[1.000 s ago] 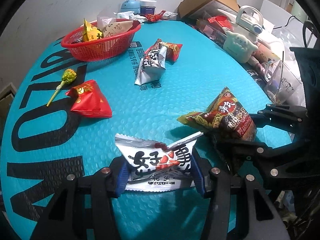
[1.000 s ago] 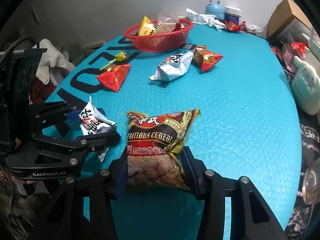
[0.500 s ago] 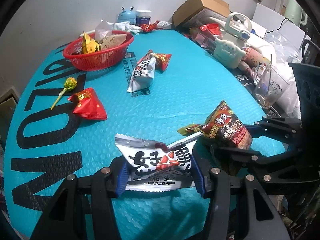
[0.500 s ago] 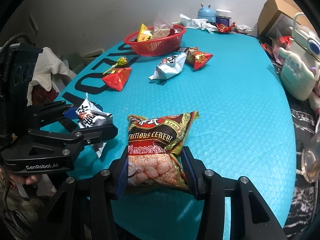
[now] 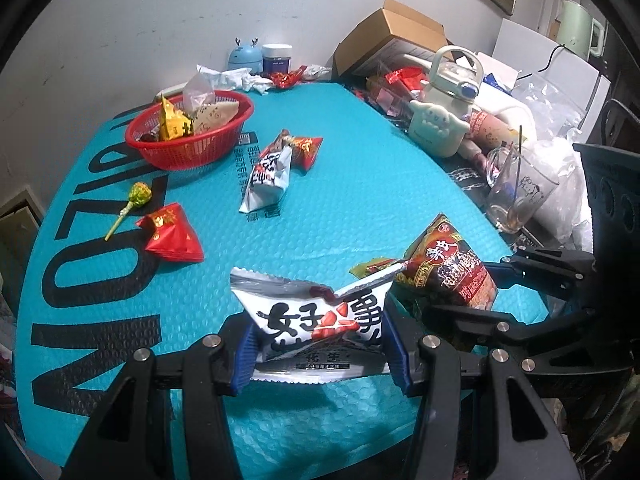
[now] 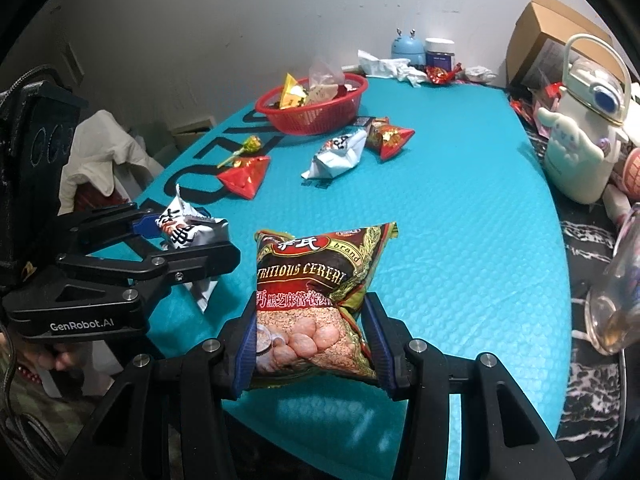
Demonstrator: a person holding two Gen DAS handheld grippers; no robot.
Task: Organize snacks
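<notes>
In the left wrist view, the left gripper is clamping a white snack packet above the near edge of the teal mat; the right gripper is holding a brown cereal bag at near right; a red basket is sitting at far left. In the right wrist view, the right gripper is squeezing the cereal bag; the left gripper is gripping the white packet at near left; a lollipop and red packet are lying farther off.

"genrobot.ai" on left gripper; "brand" on cereal packet.
</notes>
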